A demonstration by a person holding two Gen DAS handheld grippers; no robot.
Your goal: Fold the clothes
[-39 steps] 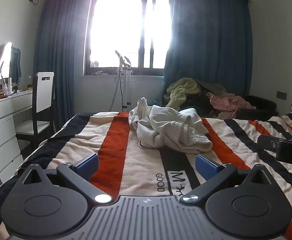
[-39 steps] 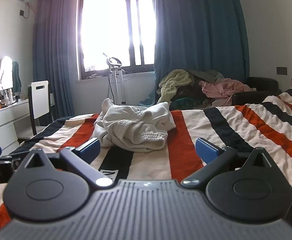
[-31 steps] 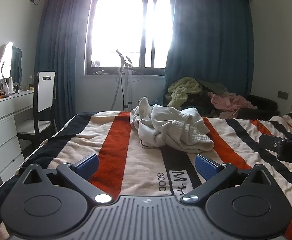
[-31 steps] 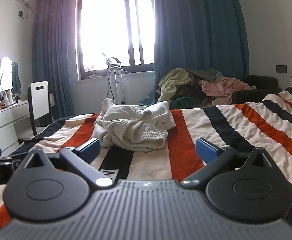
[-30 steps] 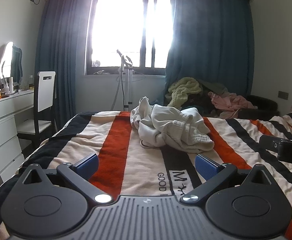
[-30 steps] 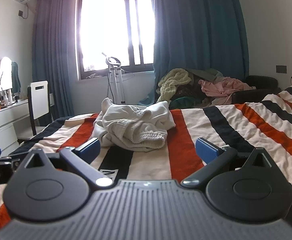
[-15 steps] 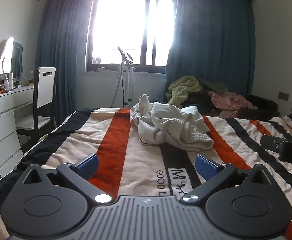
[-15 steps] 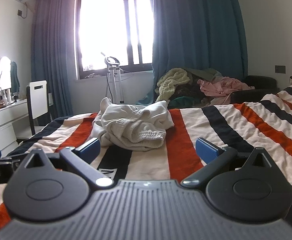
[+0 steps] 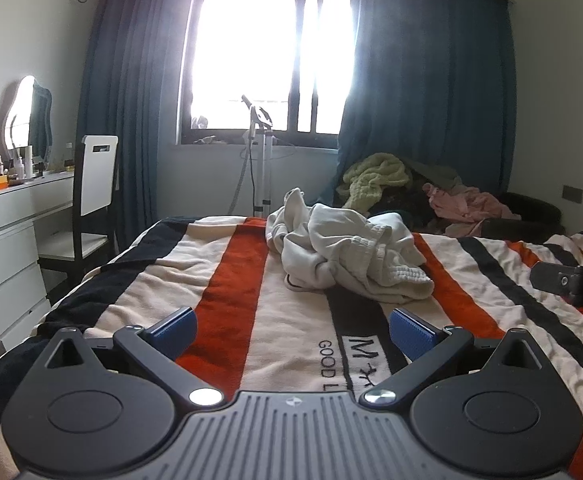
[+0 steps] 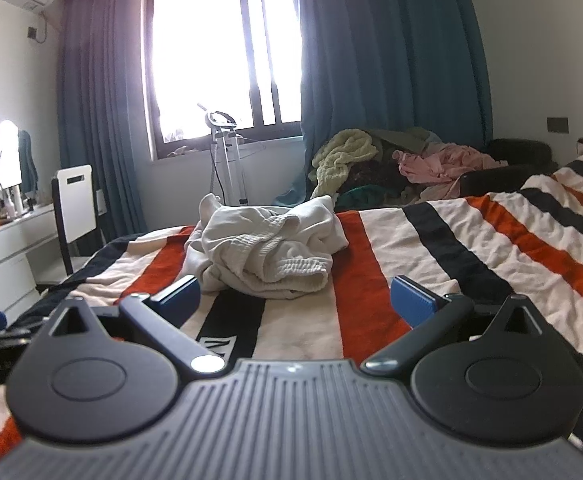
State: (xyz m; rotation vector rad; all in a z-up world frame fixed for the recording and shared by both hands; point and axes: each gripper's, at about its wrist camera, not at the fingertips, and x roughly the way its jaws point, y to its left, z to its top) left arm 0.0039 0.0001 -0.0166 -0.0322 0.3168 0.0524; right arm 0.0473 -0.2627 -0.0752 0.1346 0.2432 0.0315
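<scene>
Right now both the left claw (image 9: 291,330) and the right claw (image 10: 293,298) hang wide apart above the striped bed (image 9: 231,288), and the crumpled white clothes (image 9: 347,256) at mid-frame probably need grabbing and spreading flat next.

The right gripper (image 9: 571,286) shows only as a dark bar cut off at the frame's right edge, its jaws unseen. The blanket lettering (image 9: 355,354) is partly hidden behind the left gripper (image 9: 293,332). Items on the dresser (image 9: 15,168) are too small to identify.
</scene>
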